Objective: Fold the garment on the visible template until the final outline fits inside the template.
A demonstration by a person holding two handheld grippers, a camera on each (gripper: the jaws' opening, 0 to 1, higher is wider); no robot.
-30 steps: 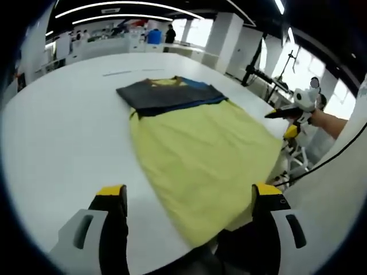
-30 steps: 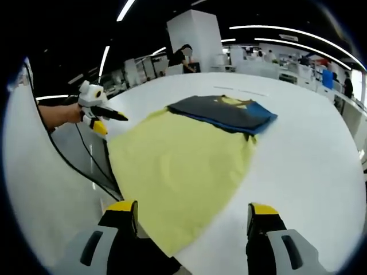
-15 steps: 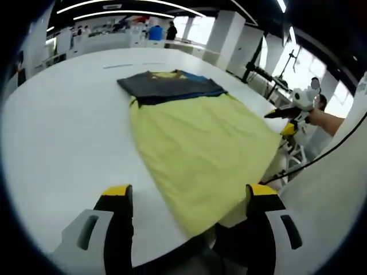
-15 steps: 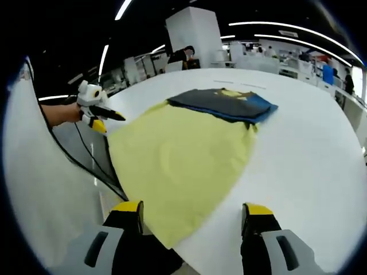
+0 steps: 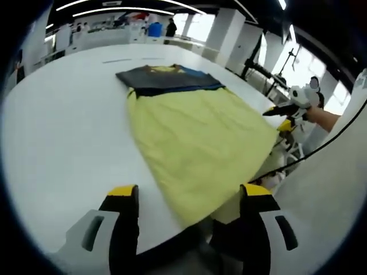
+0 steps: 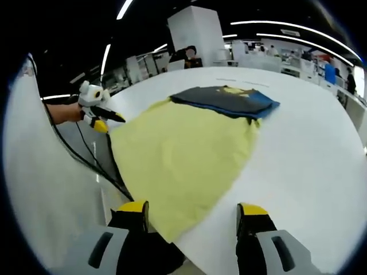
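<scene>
A folded garment (image 5: pixel 166 80), dark grey with blue and yellow edges, lies on the far end of a yellow sheet (image 5: pixel 195 137) spread over the white table (image 5: pixel 63 132). In the right gripper view the garment (image 6: pixel 226 101) rests at the far end of the sheet (image 6: pixel 178 154). My left gripper (image 5: pixel 189 195) hangs open over the sheet's near corner at the table edge, holding nothing. My right gripper (image 6: pixel 193 209) is open too, above the near corner on its side. Each gripper appears in the other's view: the right gripper (image 5: pixel 292 107) and the left gripper (image 6: pixel 96 109), both held off the table beside the sheet.
A black cable (image 6: pixel 94 166) hangs down beside the table edge. A person's forearm (image 5: pixel 327 119) holds the far gripper. Beyond the table are white pillars (image 6: pixel 198 34), desks and people (image 5: pixel 171 30) in the background.
Both grippers' jaws have drawn slightly closer together while staying open. The views have shifted a little. The garment and sheet lie as before.
</scene>
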